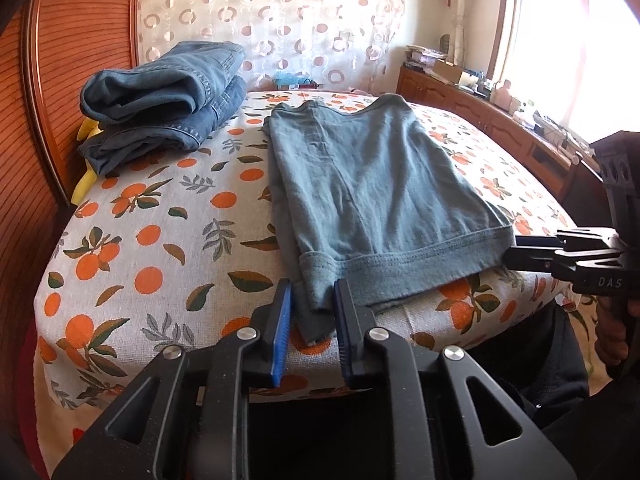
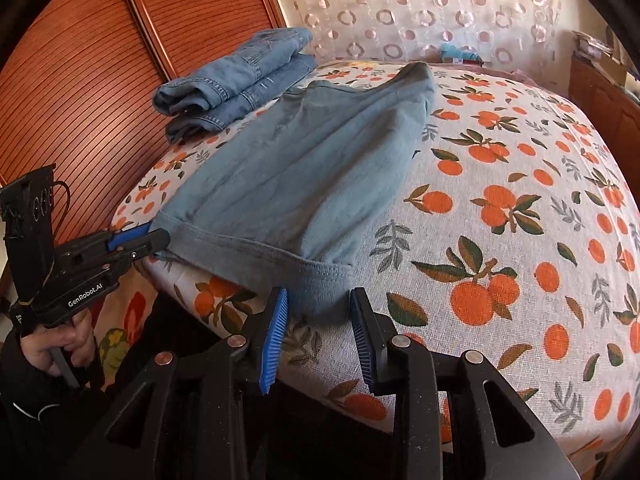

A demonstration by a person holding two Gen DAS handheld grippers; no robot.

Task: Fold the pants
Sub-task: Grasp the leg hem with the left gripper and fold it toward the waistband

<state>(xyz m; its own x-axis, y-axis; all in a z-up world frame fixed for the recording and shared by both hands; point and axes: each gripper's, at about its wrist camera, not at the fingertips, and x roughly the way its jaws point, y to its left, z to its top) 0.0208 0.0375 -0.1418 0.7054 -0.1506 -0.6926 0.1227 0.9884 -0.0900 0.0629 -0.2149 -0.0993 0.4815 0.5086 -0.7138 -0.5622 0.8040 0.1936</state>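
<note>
Soft grey-green knit pants point(image 1: 360, 184) are lying half-folded along the orange-print bedspread point(image 2: 500, 208). Left gripper point(image 1: 310, 308) and right gripper point(image 2: 318, 312) are straddling the near hem corners, spread, not yet pinching; further folds remain.

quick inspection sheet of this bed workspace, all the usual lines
surface: bed sheet with orange-fruit print, mostly flat
job's things: grey-green knit pants lying flat, waistband hem at near edge
clutter: stack of folded blue denim jeans at far left; something yellow under it
grippers: left gripper open around the hem's left corner; right gripper open around the right corner
cables: nothing seen
surroundings: wooden slatted wardrobe doors, ring-patterned curtain, cluttered wooden sideboard under window
</note>
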